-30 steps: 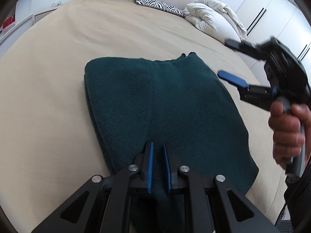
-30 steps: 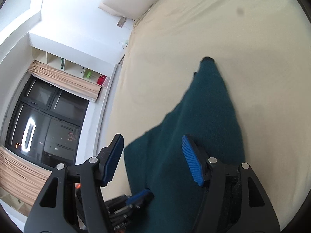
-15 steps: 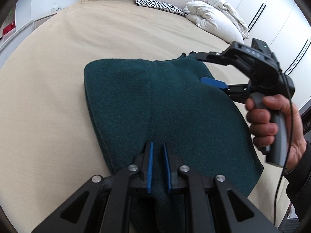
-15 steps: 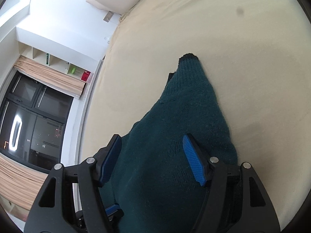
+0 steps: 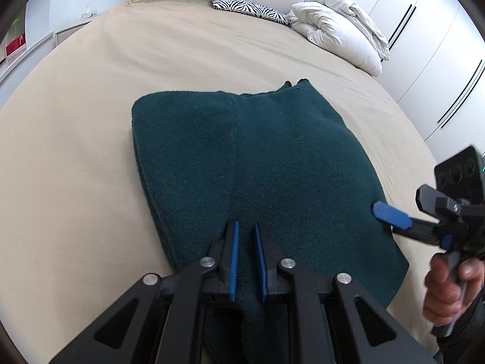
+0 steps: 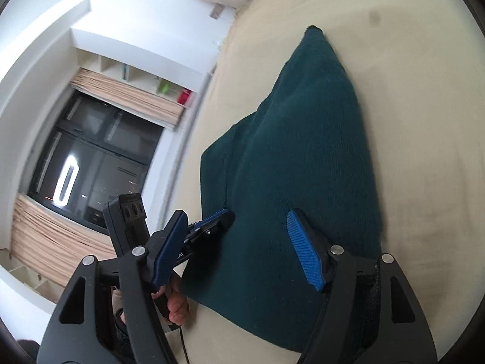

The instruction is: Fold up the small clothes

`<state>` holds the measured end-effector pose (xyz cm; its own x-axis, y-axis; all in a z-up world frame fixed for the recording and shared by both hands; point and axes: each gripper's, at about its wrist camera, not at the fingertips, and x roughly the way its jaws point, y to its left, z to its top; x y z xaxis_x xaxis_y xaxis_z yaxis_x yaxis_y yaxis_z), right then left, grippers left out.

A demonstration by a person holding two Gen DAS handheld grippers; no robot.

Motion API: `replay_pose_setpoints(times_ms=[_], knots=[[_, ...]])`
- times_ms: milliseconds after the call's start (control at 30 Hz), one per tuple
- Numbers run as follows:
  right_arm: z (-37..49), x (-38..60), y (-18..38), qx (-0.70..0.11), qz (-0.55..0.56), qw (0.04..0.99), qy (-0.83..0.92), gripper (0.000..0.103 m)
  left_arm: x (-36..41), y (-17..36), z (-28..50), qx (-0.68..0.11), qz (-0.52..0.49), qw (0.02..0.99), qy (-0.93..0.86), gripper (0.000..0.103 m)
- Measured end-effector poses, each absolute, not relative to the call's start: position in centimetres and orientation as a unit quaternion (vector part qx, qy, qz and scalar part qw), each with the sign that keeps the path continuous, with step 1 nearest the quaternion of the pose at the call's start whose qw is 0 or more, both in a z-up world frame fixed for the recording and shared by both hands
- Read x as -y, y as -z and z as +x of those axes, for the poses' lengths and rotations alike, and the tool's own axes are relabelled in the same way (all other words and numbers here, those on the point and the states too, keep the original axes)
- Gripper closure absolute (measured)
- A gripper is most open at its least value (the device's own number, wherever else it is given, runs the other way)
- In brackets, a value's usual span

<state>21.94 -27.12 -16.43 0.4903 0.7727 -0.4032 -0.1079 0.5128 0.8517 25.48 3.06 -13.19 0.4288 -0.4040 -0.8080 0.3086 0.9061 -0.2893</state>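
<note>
the beige bed (image 5: 91, 157) carries a folded dark green knit garment (image 5: 272, 163) near its foot edge. the left tool (image 5: 246, 242) is clenched on the garment's near hem. the right tool (image 6: 239, 248), jaws just been widening, hovers released over the garment's right edge.

We see a dark teal-green knitted garment (image 5: 266, 163) lying on a plain beige bedsheet (image 5: 75, 157), and both the left gripper (image 5: 245, 257) and the right gripper (image 6: 239, 251) are black with bright blue pads. Beyond it we see a black-and-white zebra-striped pillow (image 5: 248, 7), a white duvet (image 5: 339, 33), white wardrobe doors (image 5: 436, 69) with thin black lines, and light tan blinds (image 6: 127, 100).
</note>
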Motion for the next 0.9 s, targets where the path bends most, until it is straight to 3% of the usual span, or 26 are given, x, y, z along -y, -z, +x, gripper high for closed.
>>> replay_pose_setpoints(times_ms=[167,233,300,333,367,700,767,900], knots=[[22.3,28.2,16.1,-0.42,0.425,0.753,-0.276,0.035,-4.5,12.9,25.6,-0.491,-0.103,0.836,0.224,0.087],[22.0,29.0,14.7,-0.409,0.403,0.779,-0.25,0.026,-5.4,12.3,25.3,-0.493,-0.128,0.831,0.224,0.085],[21.8,30.2,13.6,-0.403,0.395,0.791,-0.236,0.02,-7.1,10.6,24.5,-0.473,-0.16,0.838,0.22,0.061],[21.9,30.8,13.3,-0.407,0.386,0.797,-0.223,0.019,-7.9,9.8,24.1,-0.459,-0.172,0.844,0.217,0.037],[22.2,31.2,13.2,-0.414,0.376,0.802,-0.209,0.018,-9.1,9.0,23.7,-0.442,-0.187,0.852,0.207,0.025],[25.5,29.9,17.2,-0.501,0.379,0.753,-0.194,0.018,-10.1,14.1,25.9,-0.539,-0.279,0.764,0.22,0.027],[26.1,28.9,18.1,-0.519,0.367,0.749,-0.187,0.025,-10.1,14.5,26.4,-0.541,-0.295,0.758,0.213,0.028],[26.5,27.9,18.7,-0.529,0.362,0.745,-0.185,0.026,-10.0,14.6,27.0,-0.559,-0.306,0.744,0.203,0.029]])
